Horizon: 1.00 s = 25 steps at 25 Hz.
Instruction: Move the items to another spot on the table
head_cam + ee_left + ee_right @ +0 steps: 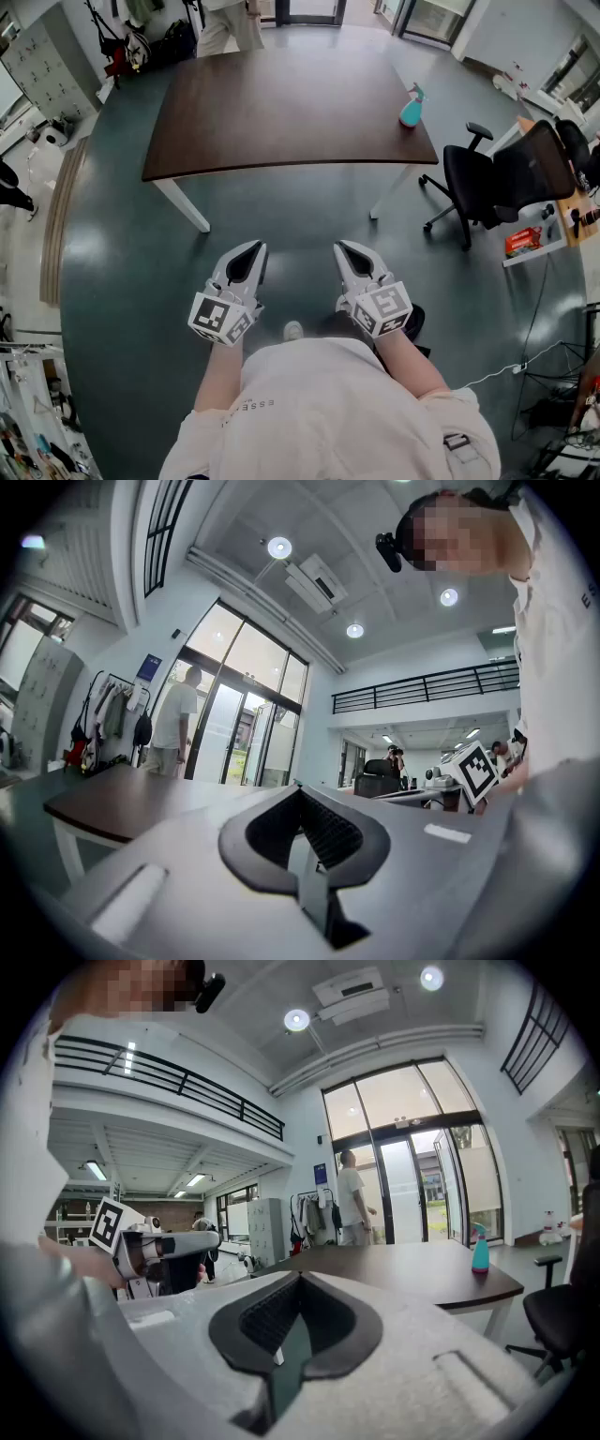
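A teal spray bottle (pixel 411 106) stands upright near the right edge of the dark brown table (pixel 281 112). It is the only item I see on the table. In the right gripper view the spray bottle (pixel 479 1246) shows far off on the table (pixel 412 1269). My left gripper (pixel 251 248) and right gripper (pixel 345 247) are held side by side over the floor, well short of the table's near edge. Both are shut with nothing in them. The left gripper view shows its jaws (pixel 298 787) meeting at the tip, with the table (pixel 122 803) to the left.
A black office chair (pixel 487 178) stands right of the table, beside a desk with a red box (pixel 523 241). A person (pixel 230 23) stands beyond the table's far edge. Lockers and a coat rack line the far left. Grey-green floor lies between me and the table.
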Tool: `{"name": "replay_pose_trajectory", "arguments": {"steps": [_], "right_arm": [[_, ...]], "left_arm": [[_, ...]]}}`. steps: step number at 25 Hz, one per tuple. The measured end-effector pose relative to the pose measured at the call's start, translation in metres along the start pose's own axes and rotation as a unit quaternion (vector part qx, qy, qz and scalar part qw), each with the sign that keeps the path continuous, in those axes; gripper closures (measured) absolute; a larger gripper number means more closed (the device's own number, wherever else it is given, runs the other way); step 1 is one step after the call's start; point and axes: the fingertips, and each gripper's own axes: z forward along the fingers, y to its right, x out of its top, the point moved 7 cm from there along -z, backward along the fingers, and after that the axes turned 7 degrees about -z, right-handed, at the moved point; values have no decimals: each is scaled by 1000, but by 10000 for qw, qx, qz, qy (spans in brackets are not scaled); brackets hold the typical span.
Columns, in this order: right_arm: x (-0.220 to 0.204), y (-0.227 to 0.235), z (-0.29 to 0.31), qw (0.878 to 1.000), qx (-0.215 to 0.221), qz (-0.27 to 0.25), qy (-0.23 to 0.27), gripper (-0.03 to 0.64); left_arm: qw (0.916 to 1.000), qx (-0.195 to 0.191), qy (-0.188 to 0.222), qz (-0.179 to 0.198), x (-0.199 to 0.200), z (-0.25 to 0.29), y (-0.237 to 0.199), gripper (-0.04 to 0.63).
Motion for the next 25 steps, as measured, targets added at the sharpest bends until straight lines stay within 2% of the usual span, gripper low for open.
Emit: {"name": "replay_pose_trajectory", "arguments": {"steps": [10,15,25], "right_arm": [[-2,-3,-2,9999,-123,-44,99,626],[-4,1,-4,9994,-261,164,143,626],[-8,8,0,9988,-420,247,4,626]], "left_arm": [[9999,-115,1,-37,3,-3,4,578],[9999,-89,11,-53,5,-2,3,578],[9998,-163,48,-136,1,4,-9,578]]}}
